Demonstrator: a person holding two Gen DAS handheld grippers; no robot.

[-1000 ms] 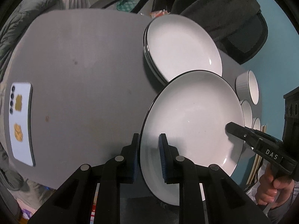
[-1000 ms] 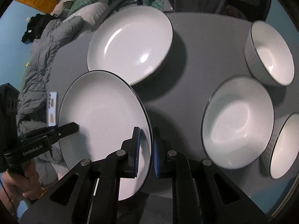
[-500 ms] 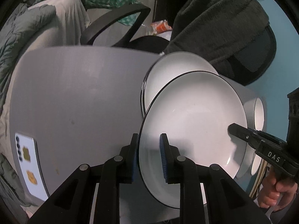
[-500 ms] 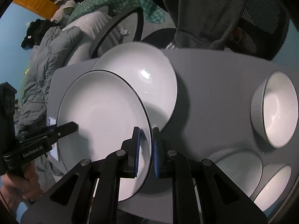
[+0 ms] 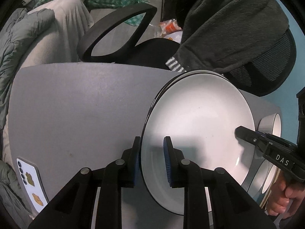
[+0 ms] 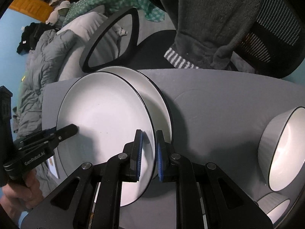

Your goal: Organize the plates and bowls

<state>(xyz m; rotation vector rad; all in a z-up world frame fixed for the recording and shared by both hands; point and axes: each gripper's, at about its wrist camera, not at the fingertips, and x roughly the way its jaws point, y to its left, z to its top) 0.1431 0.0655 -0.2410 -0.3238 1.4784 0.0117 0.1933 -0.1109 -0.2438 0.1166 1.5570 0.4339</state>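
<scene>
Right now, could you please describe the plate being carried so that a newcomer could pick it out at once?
On the grey table, look toward the far edge by the black office chair, where a stack of white plates sits. The white, black-rimmed round plate hangs over that stack; alone among the dishes, it is pinched at opposite rims by both tools.

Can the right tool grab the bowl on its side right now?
Probably not yet. The right tool is shut on the plate, which it shares with the left tool. The bowl lies apart; the table between them looks bare.

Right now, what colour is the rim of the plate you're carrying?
Black, a thin line around the white plate; clearest in the right wrist view.
</scene>
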